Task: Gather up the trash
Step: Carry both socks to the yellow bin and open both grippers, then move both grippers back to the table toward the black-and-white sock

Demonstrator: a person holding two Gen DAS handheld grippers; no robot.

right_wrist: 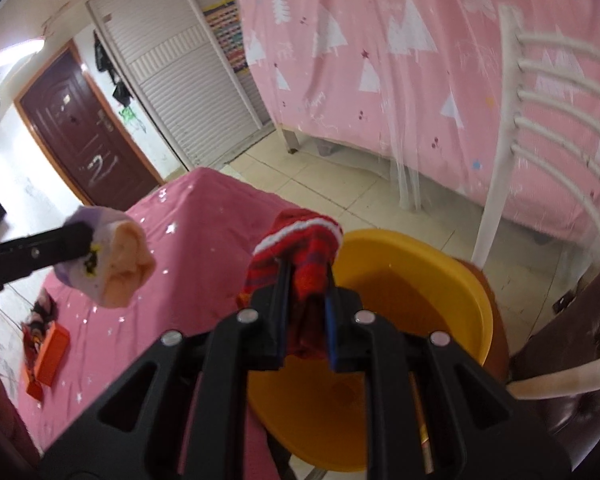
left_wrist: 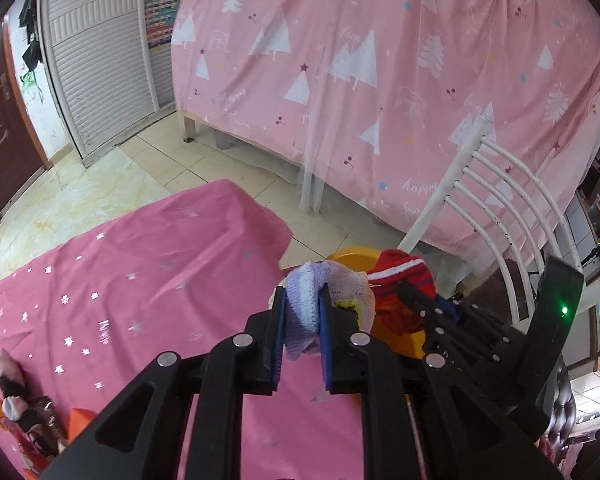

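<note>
My left gripper [left_wrist: 302,294] is shut on a pale purple and cream sock [left_wrist: 302,308], held just past the edge of the pink star-print table cloth [left_wrist: 120,280]. The same sock [right_wrist: 116,264] shows in the right wrist view at the left, clamped in the left gripper [right_wrist: 80,240]. My right gripper [right_wrist: 308,272] is shut on a red striped sock [right_wrist: 300,248] at the near rim of a yellow plastic basin [right_wrist: 400,272]. In the left wrist view the red sock [left_wrist: 400,280] and right gripper [left_wrist: 410,294] hang over the yellow basin [left_wrist: 352,258].
A white metal chair [right_wrist: 540,140] holds the basin. A bed with a pink tree-print sheet [left_wrist: 380,60] fills the background. An orange box [right_wrist: 48,352] and a doll [left_wrist: 24,416] lie on the table cloth. Tiled floor [left_wrist: 220,168], a white louvred wardrobe and a brown door lie behind.
</note>
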